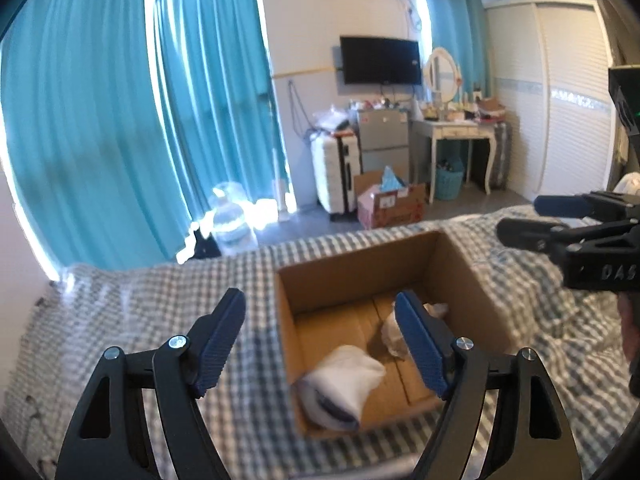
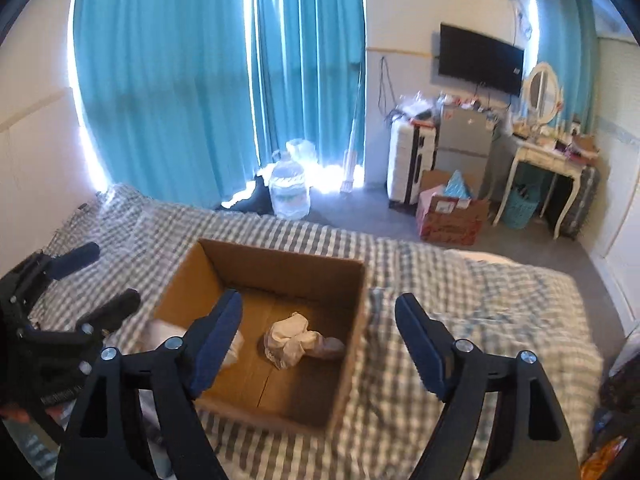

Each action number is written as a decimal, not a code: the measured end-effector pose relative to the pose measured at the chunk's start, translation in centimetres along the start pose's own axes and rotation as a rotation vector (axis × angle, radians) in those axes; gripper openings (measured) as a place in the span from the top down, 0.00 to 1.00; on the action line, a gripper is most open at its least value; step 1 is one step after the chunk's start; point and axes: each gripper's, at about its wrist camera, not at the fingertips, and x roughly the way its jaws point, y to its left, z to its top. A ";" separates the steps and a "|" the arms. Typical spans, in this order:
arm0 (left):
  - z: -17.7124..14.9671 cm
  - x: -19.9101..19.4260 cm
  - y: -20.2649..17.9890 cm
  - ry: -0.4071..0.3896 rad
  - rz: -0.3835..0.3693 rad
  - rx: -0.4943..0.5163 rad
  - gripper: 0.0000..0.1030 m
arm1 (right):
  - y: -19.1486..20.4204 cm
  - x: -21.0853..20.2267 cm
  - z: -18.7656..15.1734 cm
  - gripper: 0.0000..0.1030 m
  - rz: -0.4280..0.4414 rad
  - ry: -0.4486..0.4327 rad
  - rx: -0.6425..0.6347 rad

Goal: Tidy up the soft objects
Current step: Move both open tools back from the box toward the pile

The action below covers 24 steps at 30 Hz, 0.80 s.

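A cardboard box (image 2: 280,280) sits on the bed (image 2: 460,320), mid-frame. Inside it, a crumpled cloth (image 2: 290,338) lies centre, a folded cloth (image 1: 344,380) at its lower-left corner. Behind, upper right, a suitcase (image 2: 410,164) stands left of a dressing table (image 2: 548,160).

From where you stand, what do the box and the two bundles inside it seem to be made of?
The box looks like plain brown cardboard, matte, with a flap seam across its floor. The white bundle seems soft folded fabric, perhaps knit, with a darker band at one end. The cream bundle looks like thin crumpled cloth; its wrinkles suggest that, though blur leaves it open.
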 end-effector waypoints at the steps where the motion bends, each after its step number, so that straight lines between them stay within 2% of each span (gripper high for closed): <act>1: 0.2 -1.8 0.1 -0.016 0.004 0.003 0.15 | 0.1 -1.5 0.2 0.18 -0.004 -0.006 -0.002; 2: 0.4 -3.1 0.2 -0.032 0.014 0.003 0.08 | 0.3 -3.8 0.3 0.16 -0.015 -0.020 -0.008; 3: 0.6 -5.0 0.3 -0.057 0.030 -0.001 0.05 | 0.4 -5.5 0.4 0.14 -0.024 -0.032 -0.015; 6: 1.1 -10.1 0.5 -0.103 0.046 0.006 0.04 | 1.3 -11.6 0.5 0.07 -0.060 -0.076 -0.039; 9: 0.9 -14.4 0.4 -0.122 0.055 0.024 0.00 | 2.1 -16.9 0.0 0.00 -0.061 -0.116 -0.042; 12: -0.3 -17.7 0.2 -0.114 0.088 0.020 0.00 | 3.3 -20.7 -1.3 0.00 -0.053 -0.109 -0.051; 18: -4.3 -20.1 -0.3 -0.086 0.080 -0.033 0.00 | 5.3 -22.0 -6.1 0.00 -0.034 -0.031 -0.065; 24: -10.3 -18.6 -1.2 -0.017 0.046 -0.061 0.00 | 6.9 -16.3 -15.6 0.00 0.076 0.145 -0.031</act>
